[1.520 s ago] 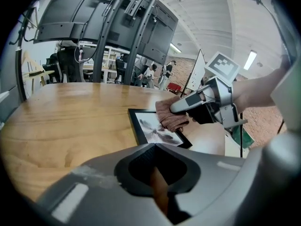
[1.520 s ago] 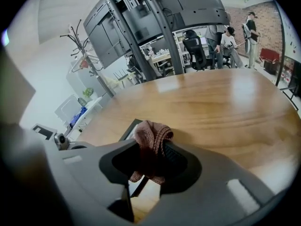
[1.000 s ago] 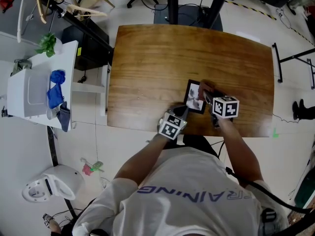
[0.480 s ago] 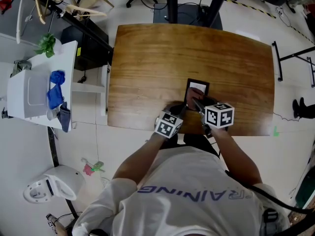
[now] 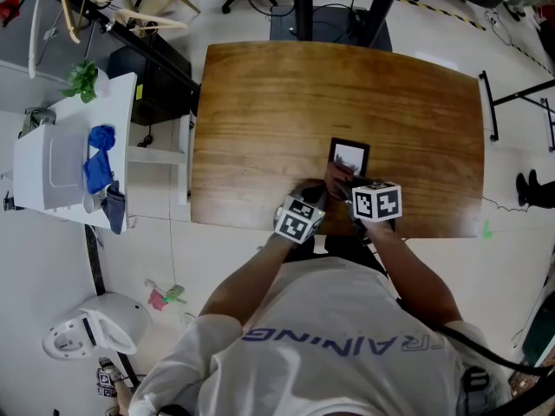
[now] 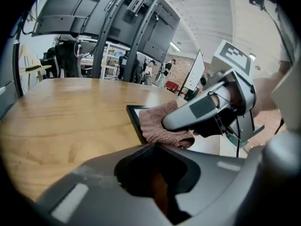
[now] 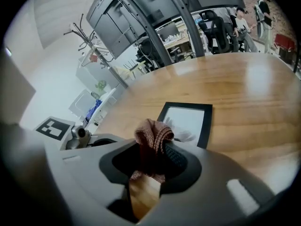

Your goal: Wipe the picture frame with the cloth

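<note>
A black picture frame (image 5: 349,156) lies flat on the wooden table (image 5: 260,111), with its near end hidden under the cloth. My right gripper (image 5: 347,187) is shut on a brownish-pink knitted cloth (image 7: 151,136) that rests on the frame's near end (image 7: 186,119). In the left gripper view the cloth (image 6: 157,125) covers the frame's near corner (image 6: 135,119), under the right gripper (image 6: 207,109). My left gripper (image 5: 316,199) sits at the frame's near left corner. Its jaws look closed together with nothing seen between them.
A white side table (image 5: 74,150) with a blue cloth (image 5: 98,156) and a green plant (image 5: 84,76) stands left of the table. Black stand legs (image 5: 303,3) rise beyond the far edge. The person's torso is close to the near edge.
My right gripper has drawn the cloth from the frame's right side down to its near end, toward the person, uncovering the far part of the glass. The left gripper has barely moved.
</note>
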